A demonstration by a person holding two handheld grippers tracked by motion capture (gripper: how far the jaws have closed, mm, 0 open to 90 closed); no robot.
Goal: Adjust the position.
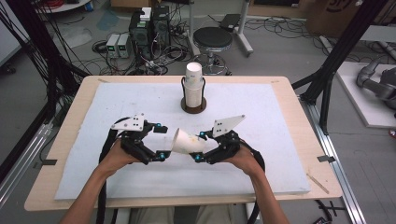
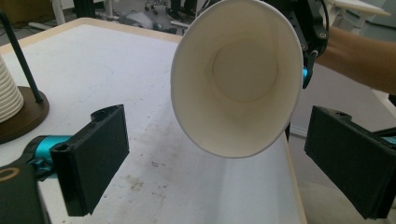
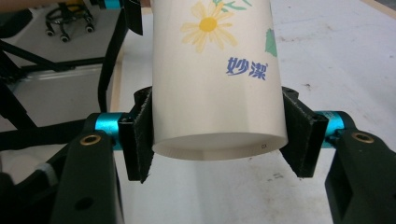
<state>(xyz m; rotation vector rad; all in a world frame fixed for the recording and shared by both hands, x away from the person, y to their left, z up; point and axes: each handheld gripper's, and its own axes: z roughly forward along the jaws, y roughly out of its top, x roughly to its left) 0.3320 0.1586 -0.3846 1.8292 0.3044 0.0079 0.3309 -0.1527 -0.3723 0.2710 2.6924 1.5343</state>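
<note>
The high view looks down over the counter [image 1: 70,140]; both gripper views sit close, sharing the paper cup [image 1: 187,141] from opposite ends.

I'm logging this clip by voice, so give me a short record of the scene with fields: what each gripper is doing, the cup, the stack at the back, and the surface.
right gripper: shut on the base end of the paper cup, held above the mat
paper cup: white with a flower print, lying sideways, open mouth toward the left gripper
left gripper: jaws open, either side of the cup's rim, not touching it
cup stack: upright in a wire holder on a round brown base, at the back of the mat
surface: white mat on a wooden table
</note>
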